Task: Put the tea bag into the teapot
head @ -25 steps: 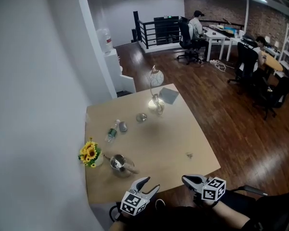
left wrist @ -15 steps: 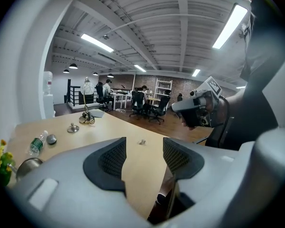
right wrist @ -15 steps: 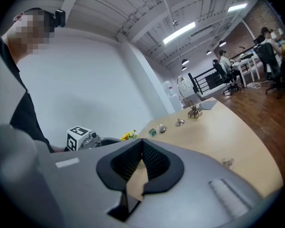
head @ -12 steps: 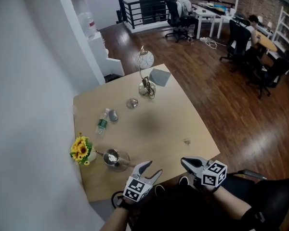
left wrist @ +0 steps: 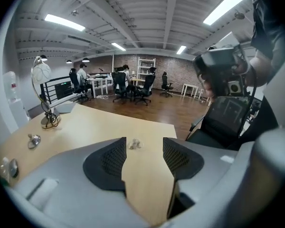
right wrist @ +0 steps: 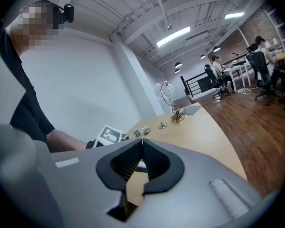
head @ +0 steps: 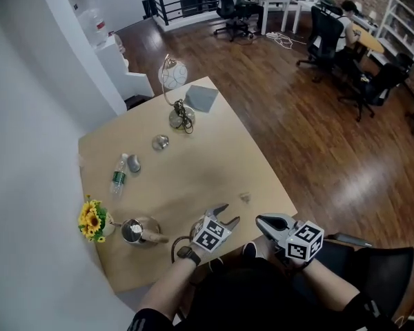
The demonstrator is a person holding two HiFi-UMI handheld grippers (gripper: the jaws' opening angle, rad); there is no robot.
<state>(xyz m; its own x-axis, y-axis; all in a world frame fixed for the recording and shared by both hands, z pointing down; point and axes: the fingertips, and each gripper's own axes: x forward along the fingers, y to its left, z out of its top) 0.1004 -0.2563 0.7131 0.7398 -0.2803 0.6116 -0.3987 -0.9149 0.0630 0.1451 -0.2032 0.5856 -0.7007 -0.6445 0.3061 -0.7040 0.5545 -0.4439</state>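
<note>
far left of counter (head: 193, 171): sunflowers (head: 91, 219) just beside teapot (head: 133, 231), both near front edge. further back: bottle (head: 118, 178), lamp (head: 174, 95) with coiled cord, grey pad (head: 201, 97); all well apart from the working line, no obstruction.

left gripper (head: 229, 214): jaws wide, empty, aimed toward tea bag (head: 245, 197). tea bag: flat on counter near right edge, just beyond those jaws, well apart from teapot, not yet gripped.

right gripper (head: 259, 221): jaws closed tip to tip, holding nothing.

likely faults:
- light tea bag pushed toward the edge by a low, sliding approach.
- weak corner pinch, then a drop during the long carry leftward.
- sunflowers brushed at release over teapot.
</note>
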